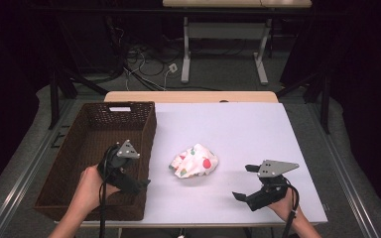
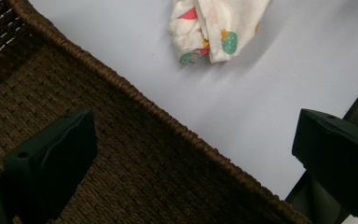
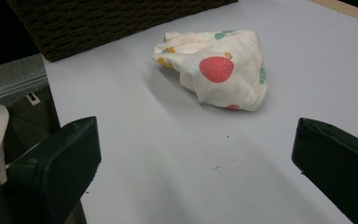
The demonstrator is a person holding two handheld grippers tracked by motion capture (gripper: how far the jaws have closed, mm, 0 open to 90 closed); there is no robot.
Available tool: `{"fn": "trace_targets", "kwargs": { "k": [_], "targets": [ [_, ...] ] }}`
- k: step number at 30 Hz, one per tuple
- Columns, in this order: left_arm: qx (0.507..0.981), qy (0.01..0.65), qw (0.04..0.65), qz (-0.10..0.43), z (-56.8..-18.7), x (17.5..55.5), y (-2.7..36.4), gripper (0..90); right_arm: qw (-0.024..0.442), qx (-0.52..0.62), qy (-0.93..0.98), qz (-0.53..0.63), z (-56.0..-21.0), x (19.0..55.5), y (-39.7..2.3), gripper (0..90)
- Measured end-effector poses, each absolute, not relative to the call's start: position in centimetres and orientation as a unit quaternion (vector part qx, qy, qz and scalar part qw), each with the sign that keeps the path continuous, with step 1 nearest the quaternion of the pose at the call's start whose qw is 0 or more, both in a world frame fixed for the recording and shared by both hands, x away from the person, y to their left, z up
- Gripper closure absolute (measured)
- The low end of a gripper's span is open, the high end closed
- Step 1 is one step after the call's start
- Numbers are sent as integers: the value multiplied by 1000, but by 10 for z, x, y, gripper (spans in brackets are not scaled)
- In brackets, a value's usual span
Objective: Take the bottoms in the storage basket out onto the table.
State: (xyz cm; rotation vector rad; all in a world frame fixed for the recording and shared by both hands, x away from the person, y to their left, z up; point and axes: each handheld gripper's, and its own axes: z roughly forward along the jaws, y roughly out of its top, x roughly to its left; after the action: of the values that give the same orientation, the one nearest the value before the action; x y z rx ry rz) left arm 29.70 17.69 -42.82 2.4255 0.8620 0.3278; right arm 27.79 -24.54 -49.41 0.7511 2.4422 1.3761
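Observation:
A crumpled white cloth [image 1: 193, 162] printed with strawberries and other fruit lies in the middle of the white table [image 1: 238, 129]. A brown wicker basket [image 1: 82, 148] stands at the table's left side. My left gripper [image 1: 134, 181] hovers open over the basket's inside, near its right wall [image 2: 177, 126], and holds nothing. In the left gripper view [image 2: 191, 154] the cloth [image 2: 214, 28] lies beyond the rim. My right gripper [image 1: 244, 182] is open and empty near the front right edge, pointing at the cloth [image 3: 219, 67] a short way off. The basket's outer wall [image 3: 98, 23] shows behind the cloth.
A white label [image 1: 120, 108] sits on the basket's far wall. A wooden strip [image 1: 191, 96] runs along the table's back edge. Beyond it stand another table's white legs [image 1: 186, 54] and floor cables [image 1: 144, 64]. Grey floor flanks both table sides.

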Motion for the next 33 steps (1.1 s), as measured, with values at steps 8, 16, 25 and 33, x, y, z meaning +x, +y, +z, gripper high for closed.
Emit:
{"fn": "trace_targets", "kwargs": {
  "k": [8, 16, 25, 33],
  "targets": [
    [895, 328, 275, 125, -430, 290, 189, 0, 121, 257, 833, 474, -494, 278, -245, 9],
    [888, 339, 283, 129, -433, 283, 200, 0, 120, 255, 836, 471, -494, 278, -245, 9],
    [882, 346, 293, 128, -438, 277, 208, 0, 122, 256, 836, 470, -494, 278, -245, 9],
    [873, 353, 305, 142, -440, 271, 216, 0, 121, 253, 837, 469, -494, 278, -245, 10]
  ]
}}
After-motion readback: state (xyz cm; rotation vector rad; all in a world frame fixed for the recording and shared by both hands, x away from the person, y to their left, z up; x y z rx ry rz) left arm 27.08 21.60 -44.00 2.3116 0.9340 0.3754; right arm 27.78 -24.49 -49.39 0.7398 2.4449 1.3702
